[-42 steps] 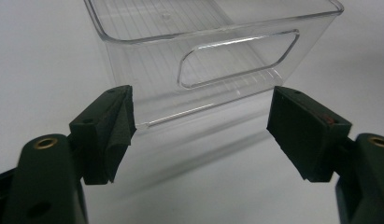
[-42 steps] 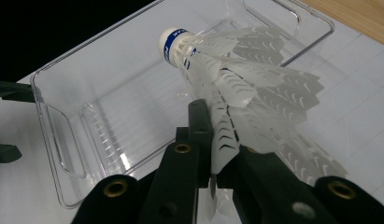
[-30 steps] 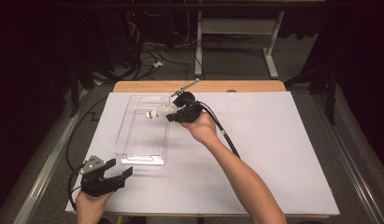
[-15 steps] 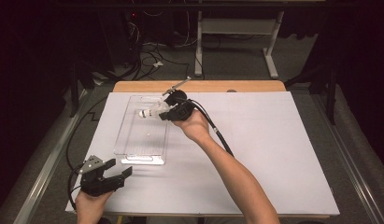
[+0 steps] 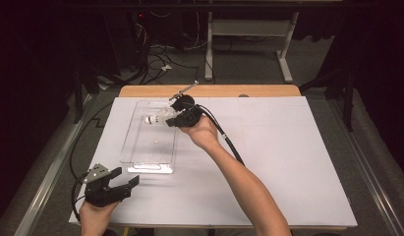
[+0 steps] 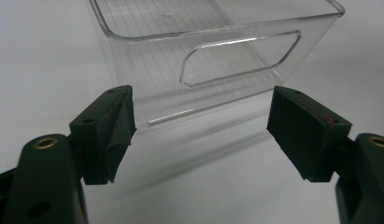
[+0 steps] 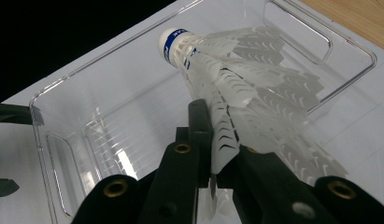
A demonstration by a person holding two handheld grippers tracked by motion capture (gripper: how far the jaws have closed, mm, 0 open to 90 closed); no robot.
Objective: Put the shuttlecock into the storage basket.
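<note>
My right claw (image 7: 213, 163) pinches the shuttlecock (image 7: 236, 79) by its feathers over the clear bin (image 7: 54, 121); next I lower and release. My left claw (image 6: 201, 135) waits open.

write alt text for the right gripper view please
The right tongs pinch a white shuttlecock by its feathers, its blue-banded cork tip pointing away over a clear plastic bin on a white table sheet.

Clear bin (image 5: 140, 147) walls between tools
</note>
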